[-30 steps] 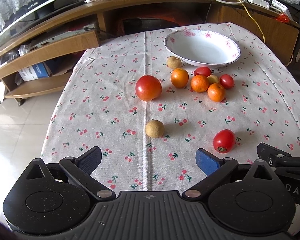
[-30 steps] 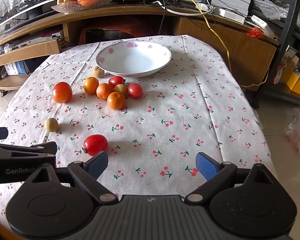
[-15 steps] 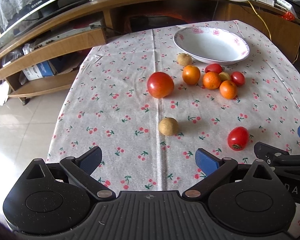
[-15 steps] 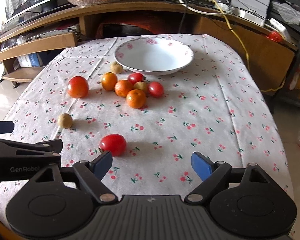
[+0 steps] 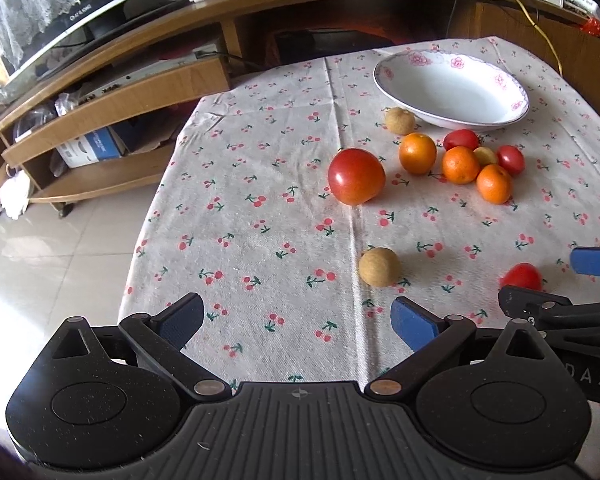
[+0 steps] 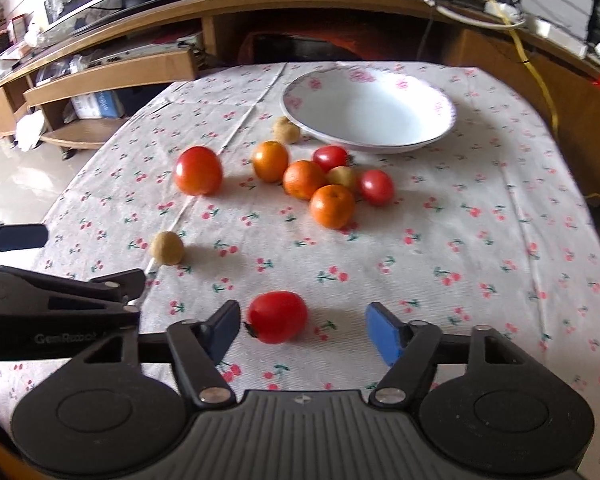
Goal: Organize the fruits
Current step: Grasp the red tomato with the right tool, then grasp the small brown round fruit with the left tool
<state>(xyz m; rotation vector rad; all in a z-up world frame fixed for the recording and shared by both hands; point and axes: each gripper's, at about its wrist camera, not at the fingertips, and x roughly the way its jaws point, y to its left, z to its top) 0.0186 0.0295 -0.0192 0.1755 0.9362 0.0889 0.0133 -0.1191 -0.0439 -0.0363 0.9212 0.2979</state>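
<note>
Our right gripper [image 6: 302,326] straddles the near small tomato [image 6: 277,316], jaws wide apart and nothing gripped yet.

That tomato lies near the tabletop's front edge, close to the left pad [image 6: 223,329] and well clear of the right one, so we judge a small shift would centre it before closing. The empty white bowl [image 6: 440,136] waits toward the far edge, likely the destination. Just in front of it cluster the oranges [image 6: 332,205], two more small tomatoes and pale round fruits; a large tomato [image 6: 198,170] sits apart toward the left edge, a tan fruit [image 6: 167,247] nearer us. Our left gripper [image 5: 296,320] hovers spread and empty over the front left corner, keeping out of the way.
</note>
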